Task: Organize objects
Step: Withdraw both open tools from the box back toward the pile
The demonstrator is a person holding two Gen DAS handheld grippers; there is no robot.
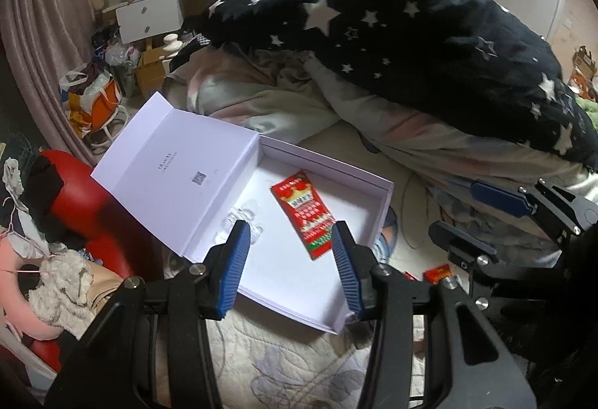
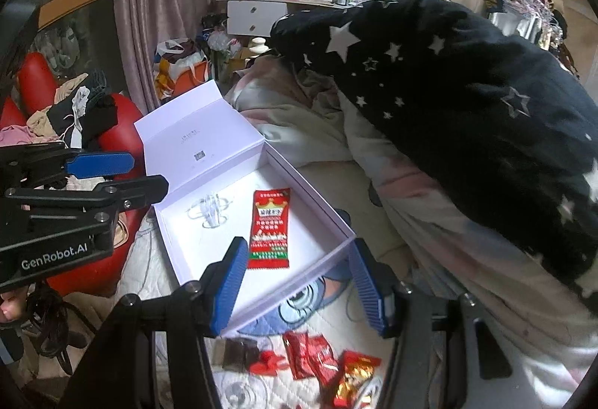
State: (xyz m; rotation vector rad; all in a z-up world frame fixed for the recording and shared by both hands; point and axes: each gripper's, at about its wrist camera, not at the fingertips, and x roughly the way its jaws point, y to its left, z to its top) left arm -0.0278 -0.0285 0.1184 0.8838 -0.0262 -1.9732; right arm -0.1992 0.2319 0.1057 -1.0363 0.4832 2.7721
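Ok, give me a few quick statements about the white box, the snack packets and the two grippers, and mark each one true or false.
1. The white box has its lid open. True.
2. A red packet lies inside the box. True.
3. The left gripper is clamped on that packet. False: its jaws are empty.
4. More red snack packets lie on the quilt outside the box. True.
5. The right gripper holds a packet. False: nothing is between its fingers.

one open box (image 2: 209, 147), one red packet (image 2: 270, 228) inside
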